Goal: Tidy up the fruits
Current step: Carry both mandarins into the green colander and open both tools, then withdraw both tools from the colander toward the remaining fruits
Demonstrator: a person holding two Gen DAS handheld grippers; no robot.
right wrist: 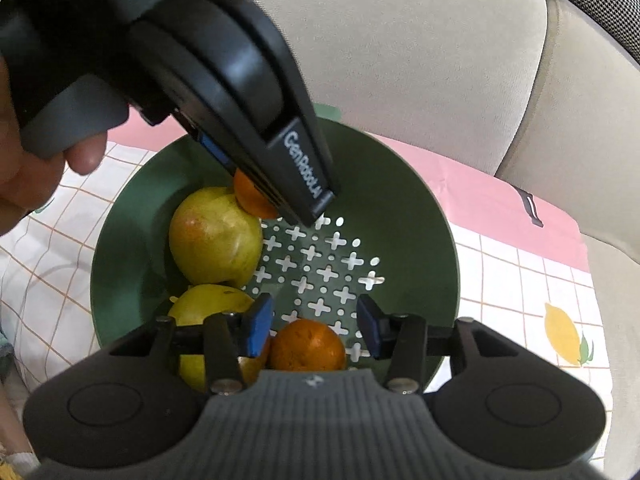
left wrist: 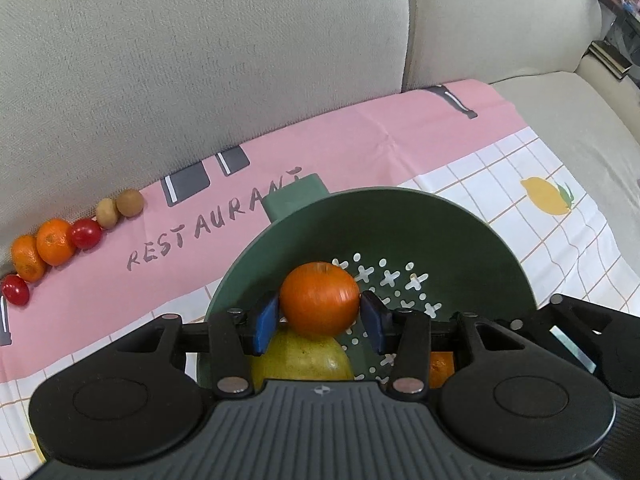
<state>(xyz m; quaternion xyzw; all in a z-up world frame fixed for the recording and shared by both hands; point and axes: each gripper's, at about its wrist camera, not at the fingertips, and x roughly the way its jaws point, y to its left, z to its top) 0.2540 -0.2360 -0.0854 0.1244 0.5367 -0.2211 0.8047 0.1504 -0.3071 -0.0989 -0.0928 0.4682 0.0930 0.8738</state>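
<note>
The left tool [left wrist: 319, 317] is gripping a tangerine [left wrist: 319, 298] just above the green colander [left wrist: 460, 232], over a yellow-green apple [left wrist: 302, 356]; dropped there, it is likely rolling off. The right tool [right wrist: 313, 330] is standing open above another tangerine [right wrist: 307, 345], risking a collision

1. Colander [right wrist: 400, 216] sits on the cloth [right wrist: 520, 280], sofa back [left wrist: 200, 60] behind it.
2. Inside: two apples [right wrist: 216, 236] left, a tangerine [right wrist: 308, 346] beside them.
3. Fruit row [left wrist: 72, 236] lines the cloth's far-left edge.
</note>
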